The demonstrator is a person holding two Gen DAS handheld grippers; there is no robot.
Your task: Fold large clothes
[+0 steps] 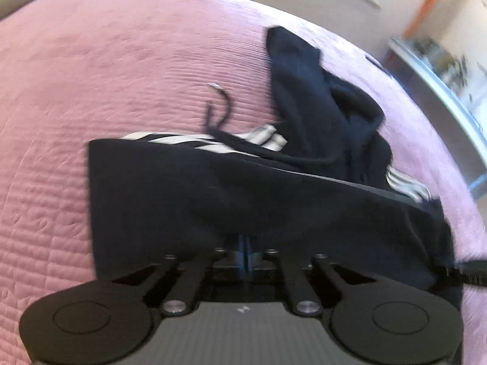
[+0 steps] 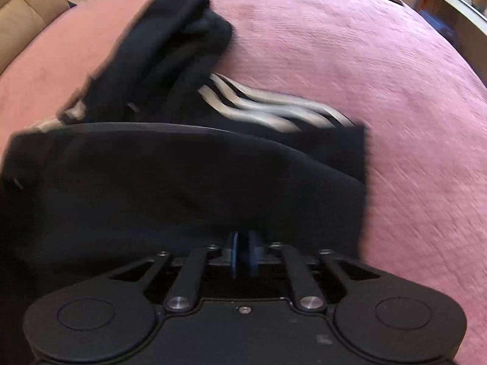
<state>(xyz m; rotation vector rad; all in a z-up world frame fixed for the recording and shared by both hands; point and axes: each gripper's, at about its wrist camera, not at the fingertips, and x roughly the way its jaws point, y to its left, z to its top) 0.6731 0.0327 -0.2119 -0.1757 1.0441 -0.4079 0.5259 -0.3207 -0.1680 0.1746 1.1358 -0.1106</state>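
Black trousers with white side stripes (image 1: 213,194) lie on a pink bedspread (image 1: 91,91). My left gripper (image 1: 244,243) is shut on the near black edge of the trousers, and the cloth drapes over its fingers. A drawstring (image 1: 219,106) curls on the bedspread behind. In the right wrist view the same trousers (image 2: 182,182) cover the lower middle, with white stripes (image 2: 268,106) behind the fold. My right gripper (image 2: 243,246) is shut on the near edge of the cloth. A bunched black part (image 2: 170,51) lies further back.
The pink bedspread (image 2: 365,60) stretches all around the garment. A shelf with objects (image 1: 441,70) stands at the right beyond the bed. A beige sofa (image 2: 21,6) is at the far left. The frames are motion-blurred.
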